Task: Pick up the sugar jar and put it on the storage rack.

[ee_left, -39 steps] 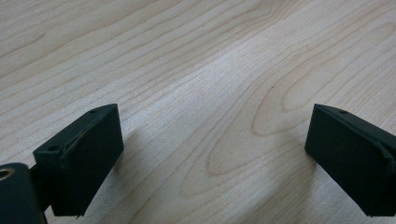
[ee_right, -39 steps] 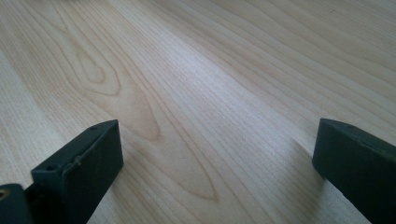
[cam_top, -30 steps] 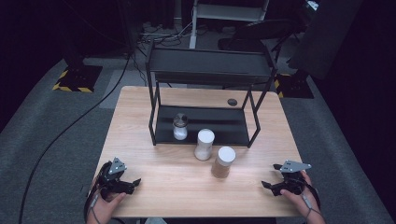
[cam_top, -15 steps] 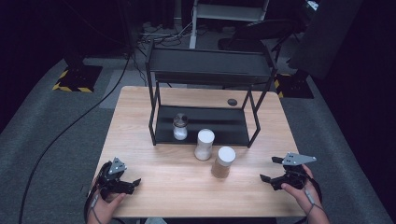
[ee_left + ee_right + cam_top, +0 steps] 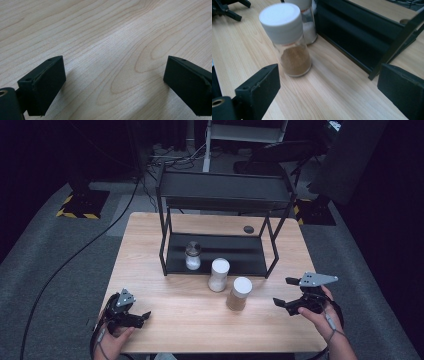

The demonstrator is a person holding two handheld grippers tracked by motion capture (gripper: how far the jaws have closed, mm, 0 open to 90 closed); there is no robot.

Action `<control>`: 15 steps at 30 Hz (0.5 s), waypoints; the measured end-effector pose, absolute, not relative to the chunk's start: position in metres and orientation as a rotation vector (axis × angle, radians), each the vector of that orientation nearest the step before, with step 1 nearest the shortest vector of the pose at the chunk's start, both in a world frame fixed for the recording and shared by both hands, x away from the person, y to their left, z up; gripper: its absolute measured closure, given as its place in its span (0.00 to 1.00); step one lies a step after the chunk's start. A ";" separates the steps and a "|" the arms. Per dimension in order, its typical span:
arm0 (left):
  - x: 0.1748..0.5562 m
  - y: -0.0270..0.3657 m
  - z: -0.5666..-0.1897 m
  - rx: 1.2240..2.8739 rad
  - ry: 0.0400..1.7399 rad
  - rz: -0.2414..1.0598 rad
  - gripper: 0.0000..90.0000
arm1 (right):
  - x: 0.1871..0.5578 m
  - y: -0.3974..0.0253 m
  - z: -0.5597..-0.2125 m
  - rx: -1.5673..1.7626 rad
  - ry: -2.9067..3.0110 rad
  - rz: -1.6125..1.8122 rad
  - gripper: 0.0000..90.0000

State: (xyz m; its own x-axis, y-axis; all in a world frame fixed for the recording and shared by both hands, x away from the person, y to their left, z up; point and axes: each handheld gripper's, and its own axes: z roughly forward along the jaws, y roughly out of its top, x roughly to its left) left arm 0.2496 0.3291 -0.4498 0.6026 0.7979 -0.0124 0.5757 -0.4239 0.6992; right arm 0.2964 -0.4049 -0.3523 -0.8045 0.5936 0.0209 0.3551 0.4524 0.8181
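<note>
Since a second ago the right gripper (image 5: 286,293) has lifted off the pale wooden surface (image 5: 150,245) and turned its fingers toward the jars, while the left gripper (image 5: 142,316) has stayed low near the front left corner. Both sets of fingers stand wide apart with nothing between them; in the left gripper view they frame bare wood grain.

The right gripper view looks straight at the clear glass jar of brown powder with a white screw lid (image 5: 289,42), which stands upright on the surface, near the fingers but not yet between them. Just behind it is a second white-lidded jar of white powder (image 5: 218,275), close to the front edge of the black metal two-tier rack (image 5: 225,190). A smaller jar with a metal lid (image 5: 192,255) sits on the rack's lower shelf.

The lift and turn suggest the reach for the brown-powder jar has begun, with the grasp yet to come.
</note>
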 end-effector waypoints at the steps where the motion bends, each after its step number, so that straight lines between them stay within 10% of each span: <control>1: 0.250 0.329 -0.450 2.154 1.080 0.424 0.04 | 0.297 -0.404 -0.350 0.812 2.437 1.280 0.05; 15: 0.250 0.329 -0.450 2.155 1.079 0.424 0.04 | 0.307 -0.381 -0.320 0.767 2.451 1.290 0.05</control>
State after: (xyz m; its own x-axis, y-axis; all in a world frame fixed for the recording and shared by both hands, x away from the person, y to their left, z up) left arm 0.2496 0.3291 -0.4498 0.6030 0.7977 -0.0124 0.5757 -0.4243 0.6989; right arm 0.3069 -0.3808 -0.3200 -0.8244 0.5660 0.0092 0.3281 0.4644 0.8226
